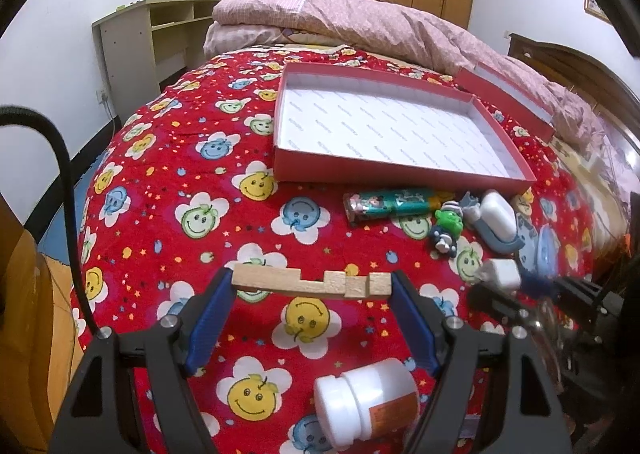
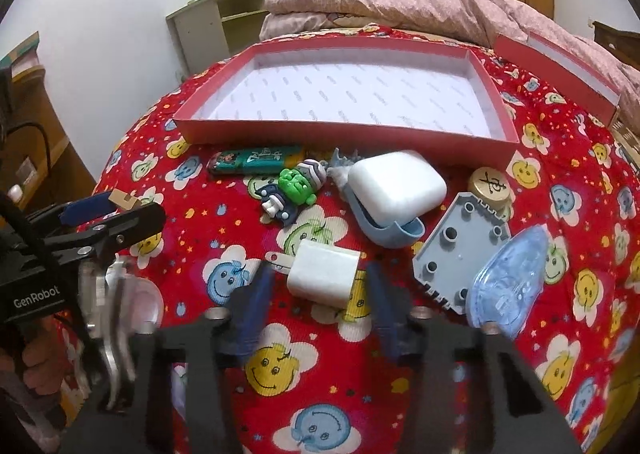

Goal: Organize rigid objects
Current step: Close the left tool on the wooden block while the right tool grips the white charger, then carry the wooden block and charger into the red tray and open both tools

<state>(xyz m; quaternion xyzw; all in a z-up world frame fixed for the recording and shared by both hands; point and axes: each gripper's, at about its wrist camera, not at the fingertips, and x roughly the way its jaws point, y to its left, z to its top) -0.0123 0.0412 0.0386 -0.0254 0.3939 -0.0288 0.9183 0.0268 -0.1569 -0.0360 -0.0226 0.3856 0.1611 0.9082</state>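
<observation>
Left wrist: my left gripper (image 1: 311,288) pinches the wooden block (image 1: 311,283) end to end; box (image 1: 400,170) at 12 o'clock, bottle (image 1: 366,400) at 6.

Right wrist: my right gripper (image 2: 320,290) straddles the charger (image 2: 323,277), its blurred pads apart from it; box (image 2: 344,132) at 12.

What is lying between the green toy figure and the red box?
In both wrist views, a teal printed tube lies on the bedspread between the green toy figure and the red box.

left wrist: looking steeply down, close over bedspread (image 1: 168,190) | right wrist: facing likewise | both sharing red box (image 1: 400,170), (image 2: 344,132)
</observation>
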